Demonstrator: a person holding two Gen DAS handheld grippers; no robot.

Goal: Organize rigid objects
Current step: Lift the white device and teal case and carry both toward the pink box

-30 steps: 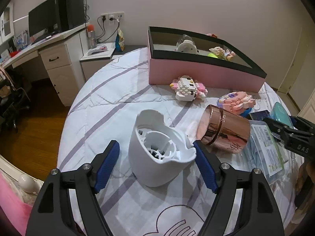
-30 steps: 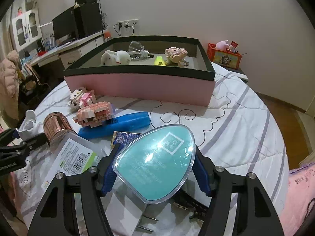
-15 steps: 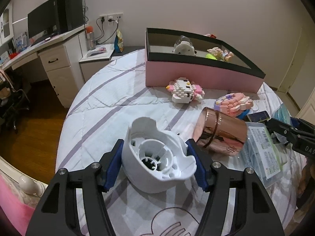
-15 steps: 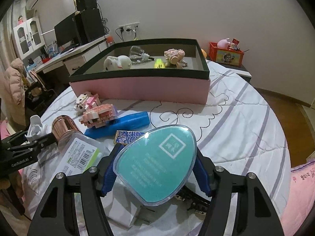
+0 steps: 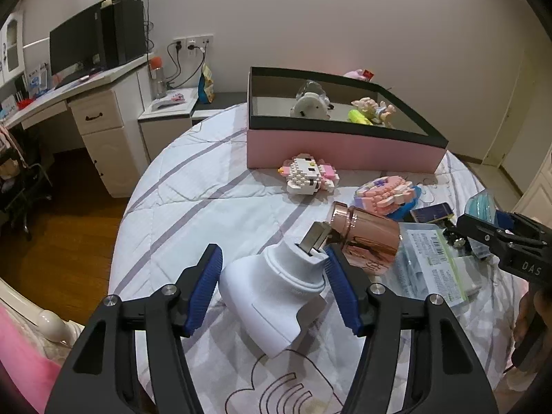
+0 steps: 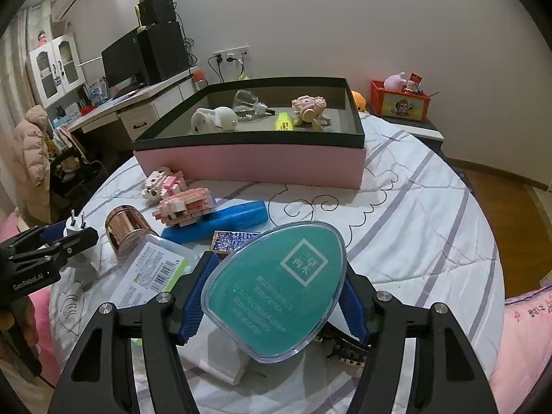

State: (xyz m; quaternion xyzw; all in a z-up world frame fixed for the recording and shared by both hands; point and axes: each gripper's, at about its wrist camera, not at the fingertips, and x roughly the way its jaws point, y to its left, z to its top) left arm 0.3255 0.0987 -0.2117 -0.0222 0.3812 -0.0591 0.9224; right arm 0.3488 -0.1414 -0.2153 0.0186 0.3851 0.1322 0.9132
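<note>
- Both tongs carry something. The left gripper (image 5: 274, 284), at the bottom centre of the left wrist view, has its blue pads on a white plastic plug adapter (image 5: 276, 296), and its jaws are closing on it; metal prongs stick out of the adapter's top.
- Right gripper (image 6: 276, 298), at the bottom centre of the right wrist view, is clamped on a teal egg-shaped case (image 6: 276, 289) with a clear, glossy rim.
- Judged from the layout, the tidying is partly done: the pink box (image 6: 248, 162) with a black rim, in the upper middle of the frame, already holds a white toy, a clear object, a yellow highlighter and a pale figure.
- Left to sort, on the quilted striped bedspread (image 6: 414, 227): two knobbly pink-and-white brick figures (image 5: 308, 174), a shiny rose-gold tin (image 5: 365, 241) on its side, a blue plastic case (image 6: 224, 222), a sparkly flat card and a labelled clear packet (image 6: 151, 274).
</note>
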